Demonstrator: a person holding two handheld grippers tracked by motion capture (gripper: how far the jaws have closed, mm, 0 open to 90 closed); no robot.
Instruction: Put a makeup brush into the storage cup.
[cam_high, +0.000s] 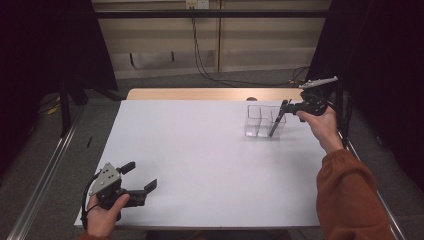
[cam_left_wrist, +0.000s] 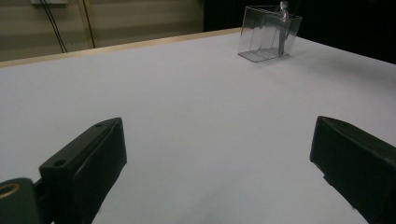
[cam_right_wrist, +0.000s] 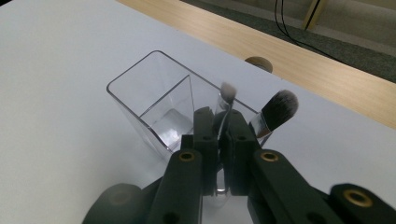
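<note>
Both grippers matte black with brass-ringed screw holes, grey three-cornered top plates, black cables; rust-orange sleeve (cam_high: 350, 200) lower right of the high view.

One clear two-compartment organizer (cam_high: 260, 121) stands at the upper right of the frame. Two makeup brushes (cam_right_wrist: 275, 111) show at it. Two hand-held grippers (cam_high: 135, 177) are in use.

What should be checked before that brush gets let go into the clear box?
1. Right gripper shut on the thin brush: ok.
2. Brush over the clear box, on its right side: ok.
3. Brush tip reaching the bottom: cannot tell.
4. Bigger brush already inside, leaving room: cannot tell.
5. Left gripper open, far from the box: ok.
6. Box upright on the table: ok.
</note>
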